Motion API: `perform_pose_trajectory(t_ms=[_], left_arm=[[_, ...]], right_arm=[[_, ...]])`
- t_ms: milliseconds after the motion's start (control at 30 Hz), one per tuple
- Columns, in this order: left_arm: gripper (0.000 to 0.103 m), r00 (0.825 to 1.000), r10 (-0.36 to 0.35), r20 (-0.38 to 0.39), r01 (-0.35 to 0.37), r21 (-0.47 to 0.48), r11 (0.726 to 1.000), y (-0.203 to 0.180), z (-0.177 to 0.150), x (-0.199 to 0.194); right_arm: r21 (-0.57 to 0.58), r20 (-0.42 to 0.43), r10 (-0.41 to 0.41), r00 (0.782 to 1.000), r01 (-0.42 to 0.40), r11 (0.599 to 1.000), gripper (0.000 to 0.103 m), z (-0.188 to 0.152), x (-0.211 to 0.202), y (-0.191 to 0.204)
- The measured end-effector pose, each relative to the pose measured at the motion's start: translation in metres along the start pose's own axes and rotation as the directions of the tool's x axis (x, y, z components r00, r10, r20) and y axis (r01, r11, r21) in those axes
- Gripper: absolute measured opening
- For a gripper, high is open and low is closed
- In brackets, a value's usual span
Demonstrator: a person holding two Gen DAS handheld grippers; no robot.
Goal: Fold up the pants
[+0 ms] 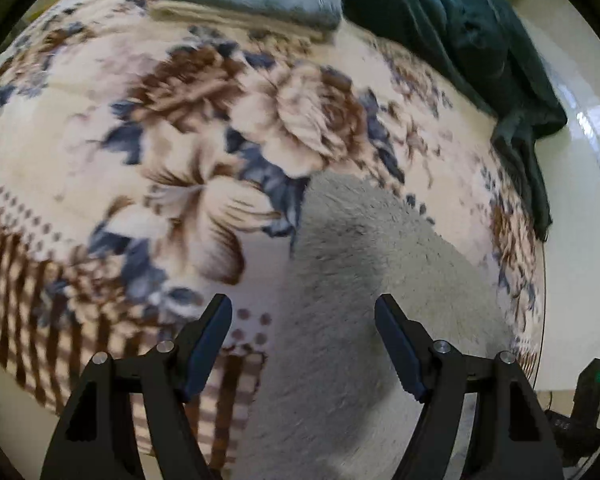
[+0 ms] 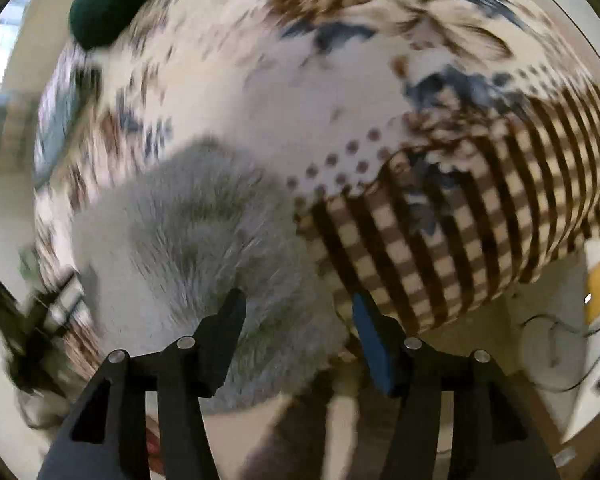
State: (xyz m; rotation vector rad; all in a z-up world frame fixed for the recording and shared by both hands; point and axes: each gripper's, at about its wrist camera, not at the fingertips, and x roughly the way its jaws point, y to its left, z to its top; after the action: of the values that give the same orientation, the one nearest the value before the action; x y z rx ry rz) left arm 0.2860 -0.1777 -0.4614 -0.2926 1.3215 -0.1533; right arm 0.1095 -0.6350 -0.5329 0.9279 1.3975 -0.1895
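Observation:
Fuzzy grey pants [image 1: 364, 280] lie in a folded heap on the floral blanket [image 1: 188, 120] near the bed's front edge. My left gripper [image 1: 303, 312] is open and empty, hovering just above the grey pants' near left part. In the right wrist view the same grey pants [image 2: 196, 240] spread under and ahead of my right gripper [image 2: 298, 304], which is open and empty with its jaws over the fabric's near edge. Both views are motion-blurred.
A dark green garment [image 1: 480, 48] lies crumpled at the far right of the bed, also in the right wrist view [image 2: 108, 4]. Folded grey-green and beige cloths [image 1: 252, 0] are stacked at the far side. The blanket's brown striped border [image 2: 460, 216] hangs over the bed edge.

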Motion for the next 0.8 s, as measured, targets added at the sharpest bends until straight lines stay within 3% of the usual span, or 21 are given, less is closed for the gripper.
perform_pose_trajectory(t_ms=[100, 167, 233, 267, 300, 333, 367, 467, 533, 600, 633, 700, 733, 800], left_arm=[[0.072, 1.0, -0.018, -0.002, 0.018, 0.015, 1.0, -0.007, 0.01, 0.005], [0.072, 1.0, -0.011, 0.006, 0.011, 0.025, 1.0, -0.009, 0.015, 0.006], [0.072, 1.0, -0.003, 0.0, 0.003, 0.029, 1.0, -0.01, 0.023, 0.013], [0.072, 1.0, -0.006, -0.006, 0.006, 0.031, 1.0, -0.01, 0.026, 0.017], [0.072, 1.0, -0.005, -0.024, 0.005, 0.035, 0.999, -0.011, 0.029, 0.023], [0.072, 0.999, 0.005, -0.033, -0.003, 0.036, 0.999, -0.011, 0.031, 0.028], [0.072, 0.999, 0.007, -0.037, -0.006, 0.039, 0.999, -0.011, 0.032, 0.03], [0.072, 0.999, 0.019, -0.047, -0.016, 0.061, 0.998, -0.01, 0.032, 0.037], [0.072, 0.998, 0.022, -0.051, -0.019, 0.069, 0.997, -0.009, 0.032, 0.04], [0.076, 0.998, 0.011, -0.061, -0.007, 0.06, 0.998, -0.007, 0.033, 0.044], [0.076, 0.998, 0.018, -0.065, -0.014, 0.055, 0.998, -0.007, 0.033, 0.046], [0.076, 0.997, 0.026, -0.07, -0.022, 0.057, 0.998, -0.008, 0.034, 0.048], [0.076, 0.997, 0.022, -0.071, -0.018, 0.054, 0.998, -0.008, 0.034, 0.047], [0.076, 0.997, 0.021, -0.069, -0.017, 0.059, 0.998, -0.008, 0.034, 0.047]], right_arm=[[0.009, 0.018, 0.103, 0.995, -0.103, 0.995, 0.074, 0.026, 0.009, 0.004], [0.016, -0.039, 0.151, 0.988, -0.15, 0.989, 0.074, 0.046, 0.037, 0.014], [0.085, -0.148, 0.236, 0.96, -0.225, 0.971, 0.074, 0.062, 0.073, 0.018], [0.114, -0.158, 0.257, 0.954, -0.241, 0.964, 0.065, 0.066, 0.085, 0.02], [0.106, -0.126, 0.224, 0.966, -0.212, 0.972, 0.029, 0.066, 0.086, 0.021], [0.063, -0.066, 0.161, 0.985, -0.157, 0.986, 0.028, 0.068, 0.078, 0.031], [0.025, -0.014, 0.142, 0.99, -0.142, 0.99, 0.028, 0.068, 0.07, 0.039], [-0.107, 0.139, 0.132, 0.981, -0.117, 0.987, 0.027, 0.068, 0.043, 0.067], [-0.136, 0.137, 0.053, 0.989, -0.035, 0.99, 0.028, 0.077, 0.058, 0.071], [-0.066, -0.018, 0.039, 0.999, -0.04, 0.997, 0.039, 0.086, 0.09, 0.056], [-0.002, -0.054, 0.059, 0.997, -0.059, 0.998, 0.045, 0.083, 0.094, 0.043], [0.057, -0.016, 0.134, 0.991, -0.133, 0.989, 0.055, 0.073, 0.075, 0.026], [0.072, 0.002, 0.148, 0.989, -0.148, 0.986, 0.056, 0.064, 0.062, 0.016], [0.133, 0.015, 0.154, 0.988, -0.154, 0.979, 0.068, 0.042, 0.045, -0.002]])
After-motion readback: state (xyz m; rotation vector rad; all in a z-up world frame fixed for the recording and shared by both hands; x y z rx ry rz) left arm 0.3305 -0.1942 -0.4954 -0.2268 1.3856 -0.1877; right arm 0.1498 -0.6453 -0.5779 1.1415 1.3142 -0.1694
